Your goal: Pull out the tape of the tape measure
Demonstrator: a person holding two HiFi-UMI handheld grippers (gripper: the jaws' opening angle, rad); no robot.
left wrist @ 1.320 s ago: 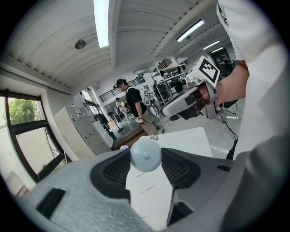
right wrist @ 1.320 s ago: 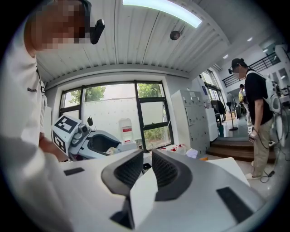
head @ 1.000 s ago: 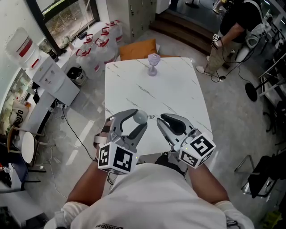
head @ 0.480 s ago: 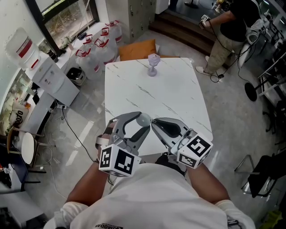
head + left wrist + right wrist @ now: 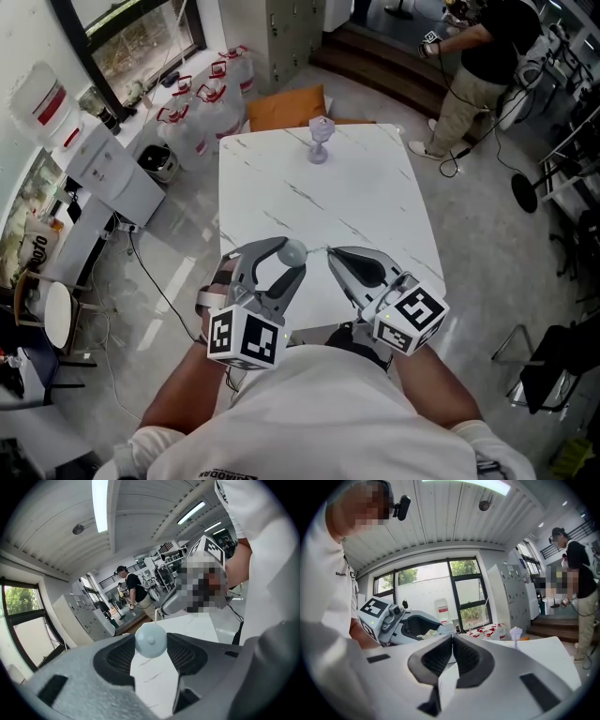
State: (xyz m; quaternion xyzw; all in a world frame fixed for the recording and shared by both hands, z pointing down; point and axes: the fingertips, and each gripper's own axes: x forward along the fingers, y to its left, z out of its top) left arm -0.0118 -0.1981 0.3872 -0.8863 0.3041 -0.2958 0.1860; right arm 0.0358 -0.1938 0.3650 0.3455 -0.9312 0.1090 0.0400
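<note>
A round pale-blue tape measure [image 5: 294, 251] hangs above the near end of the white marble table [image 5: 328, 197], and my left gripper [image 5: 290, 255] is shut on it. In the left gripper view the case [image 5: 150, 640] sits between the two ribbed pads. A thin white tape [image 5: 155, 615] runs from the case to the tips of my right gripper [image 5: 330, 252]. The right gripper's jaws are closing, and they meet at the tips [image 5: 452, 637] on the tape's end. The left gripper [image 5: 396, 620] and the case [image 5: 446, 628] show just behind them.
A purple goblet [image 5: 319, 138] stands at the table's far end, with an orange cushion [image 5: 286, 103] behind it. Water bottles [image 5: 202, 103] line the floor at the left. A person [image 5: 478, 56] stands at the far right. The person's torso fills the near edge.
The right gripper's jaws went from wide open to closed. It came up against the tape measure, then drew a little to the right with a short strip of tape showing.
</note>
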